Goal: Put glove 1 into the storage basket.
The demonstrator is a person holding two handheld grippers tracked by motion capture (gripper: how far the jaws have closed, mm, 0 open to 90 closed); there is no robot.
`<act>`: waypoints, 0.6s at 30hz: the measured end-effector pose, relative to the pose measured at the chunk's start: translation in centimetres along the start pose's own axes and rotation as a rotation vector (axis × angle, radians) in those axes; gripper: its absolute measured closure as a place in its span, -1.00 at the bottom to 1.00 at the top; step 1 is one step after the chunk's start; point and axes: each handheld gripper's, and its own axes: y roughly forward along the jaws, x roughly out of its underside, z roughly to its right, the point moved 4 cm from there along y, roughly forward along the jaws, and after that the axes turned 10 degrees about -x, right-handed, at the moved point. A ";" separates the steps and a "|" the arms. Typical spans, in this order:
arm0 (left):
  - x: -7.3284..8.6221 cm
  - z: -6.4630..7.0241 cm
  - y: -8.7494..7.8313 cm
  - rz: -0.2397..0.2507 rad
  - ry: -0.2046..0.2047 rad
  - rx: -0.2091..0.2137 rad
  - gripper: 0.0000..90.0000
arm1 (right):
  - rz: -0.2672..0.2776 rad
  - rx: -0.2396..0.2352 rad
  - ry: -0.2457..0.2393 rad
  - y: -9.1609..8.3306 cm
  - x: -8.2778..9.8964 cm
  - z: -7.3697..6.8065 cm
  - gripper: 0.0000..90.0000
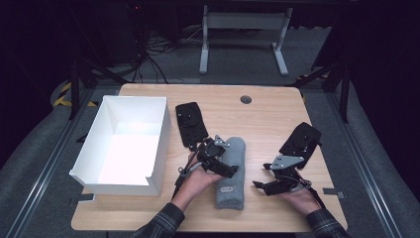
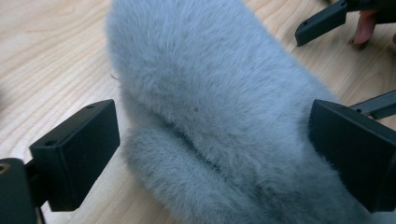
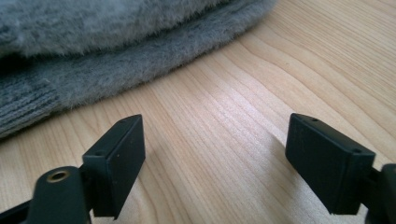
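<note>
1. A grey fuzzy rolled towel (image 1: 231,173) lay near the middle of the desk (image 1: 267,114).
2. The left tongs (image 1: 221,166) were spread apart, straddling the towel's left side.
3. The right tongs (image 1: 265,187) stood apart, just right of the towel over bare wood.
4. A white box (image 1: 124,144) sat at the left.

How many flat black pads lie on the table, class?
2. One black pad lies beside the white box, behind the left gripper; the other pad lies behind the right gripper.
</note>
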 end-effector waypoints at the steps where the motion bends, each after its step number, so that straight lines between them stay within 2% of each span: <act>1: 0.1 0.1 0.3 -0.015 0.001 0.004 -0.93 | 0.000 0.000 0.000 0.0 0.0 0.0 -0.56; 4: 0.4 0.3 1.1 -0.040 0.005 0.021 -0.96 | 0.001 0.007 -0.007 0.1 0.0 -0.1 -0.58; 11: 0.9 0.3 2.1 -0.078 -0.021 0.072 -0.96 | 0.004 0.007 -0.009 0.2 0.0 0.0 -0.59; 15: 1.0 0.3 2.0 -0.081 -0.012 0.103 -0.80 | 0.008 0.006 -0.014 0.2 0.0 0.0 -0.59; 18: 1.0 0.3 1.8 -0.078 -0.005 0.130 -0.57 | 0.010 0.004 -0.015 0.2 0.1 0.0 -0.60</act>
